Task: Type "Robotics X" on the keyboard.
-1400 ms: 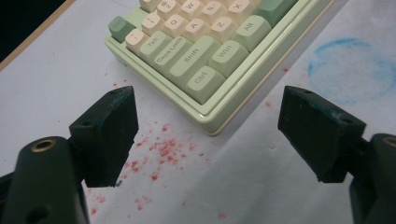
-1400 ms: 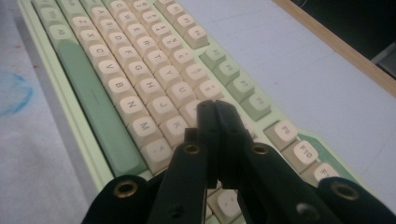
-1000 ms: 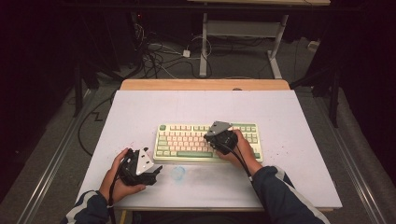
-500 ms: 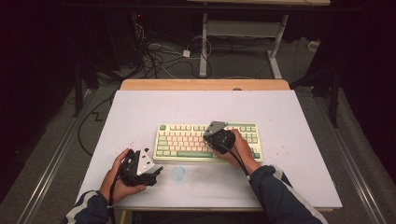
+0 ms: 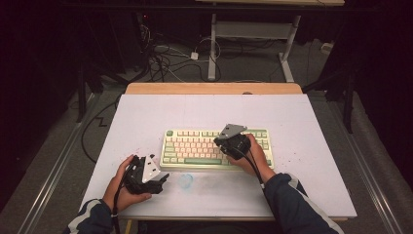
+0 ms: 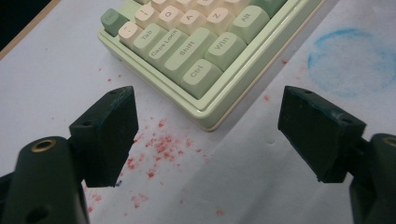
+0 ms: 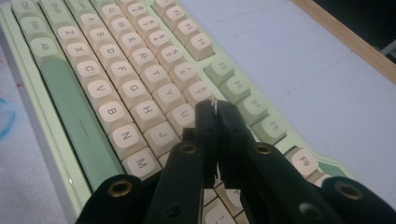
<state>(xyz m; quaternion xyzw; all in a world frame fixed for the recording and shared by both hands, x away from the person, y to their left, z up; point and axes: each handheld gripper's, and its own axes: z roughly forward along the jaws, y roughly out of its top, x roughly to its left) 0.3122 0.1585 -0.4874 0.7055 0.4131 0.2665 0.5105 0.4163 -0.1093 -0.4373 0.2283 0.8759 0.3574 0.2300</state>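
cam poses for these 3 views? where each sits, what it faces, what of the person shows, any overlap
High view: above the person's side, facing forward and down on the table; both forearms, left gripper and right gripper show.
Left gripper view: on the left gripper, jaws wide apart, facing the keyboard corner near Ctrl.
Right gripper view: on the right gripper, jaws together over the keys near U.
Shared: all three show the keyboard; the blue smudge shows in each.

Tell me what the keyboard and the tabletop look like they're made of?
The keyboard looks like plastic: smooth matte green and cream keycaps with printed legends in a glossy moulded case. The tabletop seems a matte white laminate or board, stained red and blue, with a wood-look strip along its far edge.
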